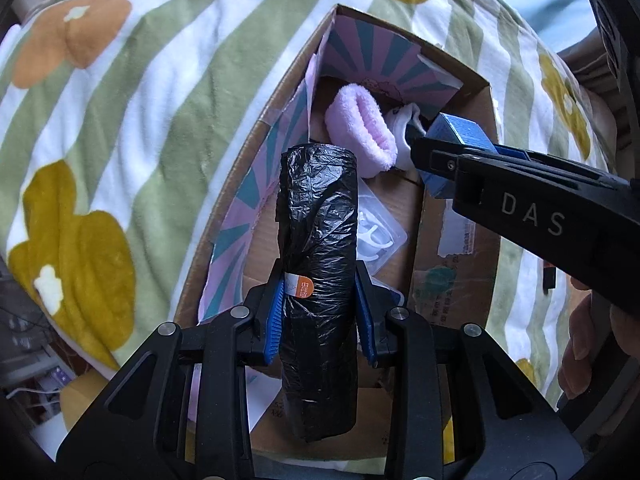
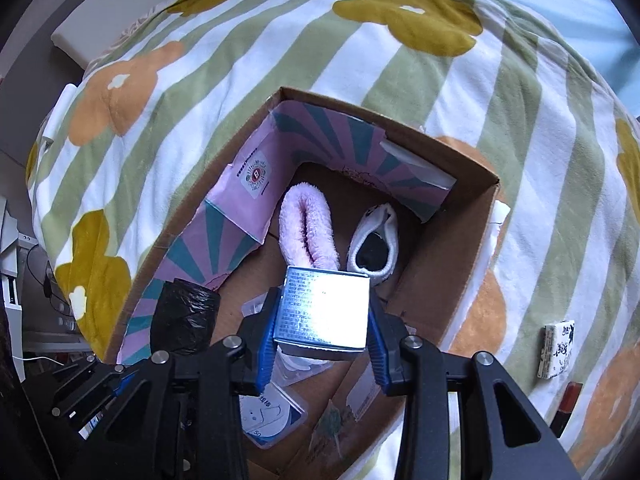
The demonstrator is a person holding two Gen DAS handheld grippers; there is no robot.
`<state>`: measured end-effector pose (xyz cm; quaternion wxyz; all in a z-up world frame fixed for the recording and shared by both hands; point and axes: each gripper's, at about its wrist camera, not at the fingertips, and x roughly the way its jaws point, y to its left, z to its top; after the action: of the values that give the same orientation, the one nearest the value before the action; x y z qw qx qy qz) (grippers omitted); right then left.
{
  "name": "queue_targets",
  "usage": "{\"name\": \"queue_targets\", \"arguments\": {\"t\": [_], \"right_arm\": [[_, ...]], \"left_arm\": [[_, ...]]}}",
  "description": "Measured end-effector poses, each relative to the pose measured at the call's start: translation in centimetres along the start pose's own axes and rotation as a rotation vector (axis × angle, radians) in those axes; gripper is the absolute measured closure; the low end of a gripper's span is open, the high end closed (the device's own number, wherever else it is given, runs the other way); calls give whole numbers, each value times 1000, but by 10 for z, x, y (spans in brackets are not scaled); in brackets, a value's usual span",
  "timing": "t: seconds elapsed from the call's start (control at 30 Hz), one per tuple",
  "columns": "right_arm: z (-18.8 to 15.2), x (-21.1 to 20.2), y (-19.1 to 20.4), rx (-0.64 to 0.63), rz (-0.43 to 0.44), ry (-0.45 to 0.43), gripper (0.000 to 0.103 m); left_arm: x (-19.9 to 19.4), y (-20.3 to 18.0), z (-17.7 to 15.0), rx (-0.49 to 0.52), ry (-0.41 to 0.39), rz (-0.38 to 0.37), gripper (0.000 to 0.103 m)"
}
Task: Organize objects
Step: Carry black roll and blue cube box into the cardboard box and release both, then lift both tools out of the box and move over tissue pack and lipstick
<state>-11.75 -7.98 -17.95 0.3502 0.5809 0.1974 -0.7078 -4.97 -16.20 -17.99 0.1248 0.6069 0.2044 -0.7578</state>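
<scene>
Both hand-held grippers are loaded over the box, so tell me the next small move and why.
Probably lower the right hand-held gripper and release the blue box onto bare cardboard box floor near the pink sock. It already hangs inside the walls, while the left hand-held gripper holds the black bag roll nearer the rim.

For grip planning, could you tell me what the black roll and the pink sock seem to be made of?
The black roll looks like thin glossy plastic film: crinkled, with shiny highlights. The pink sock looks like plush, matte fleece fabric: fuzzy pile, no sheen.
</scene>
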Motion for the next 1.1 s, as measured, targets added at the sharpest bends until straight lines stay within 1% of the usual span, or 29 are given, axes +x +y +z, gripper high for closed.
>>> {"name": "queue_targets", "arguments": {"t": [0.23,0.37,0.43,0.5,0.53,0.57,0.6,0.63,0.67,0.7,0.73,0.83,0.93,1.03,1.1], "right_arm": [[-1,16,-2,-27,-1,37,67],[-3,15,-5,-20,11,47,67],[-3,13,-6,-12,34,53,67],[-2,10,-8,3,82,59,62],[-1,7,-9,10,100,57,50],[0,4,-10,17,108,49,25],[1,0,-12,23,110,35,14],[3,-3,-13,27,113,20,4],[4,-5,-14,31,128,9,2],[5,-7,-16,36,136,10,1],[6,-7,-16,39,138,10,1],[7,-9,-16,34,126,-3,1],[6,-10,-16,34,126,-5,1],[5,-10,-14,31,116,-5,1],[3,-12,-12,25,113,-9,1]], "left_arm": [[31,2,1,-2,72,10,75],[37,4,-2,-1,88,12,75],[37,2,-3,5,87,15,75],[34,-1,-2,11,78,27,75],[33,-2,-1,15,77,39,75],[31,-4,-1,19,78,52,74],[29,-5,-1,24,73,60,72],[25,-6,-2,29,61,57,61],[21,-7,-2,27,48,36,30],[19,-7,-3,21,41,11,9],[16,-8,-5,8,36,-47,0],[16,-13,-7,7,38,-20,0],[17,-14,-9,-1,40,-43,0],[17,-12,-15,3,35,-41,0],[13,-11,-16,-3,25,-58,0]]}}
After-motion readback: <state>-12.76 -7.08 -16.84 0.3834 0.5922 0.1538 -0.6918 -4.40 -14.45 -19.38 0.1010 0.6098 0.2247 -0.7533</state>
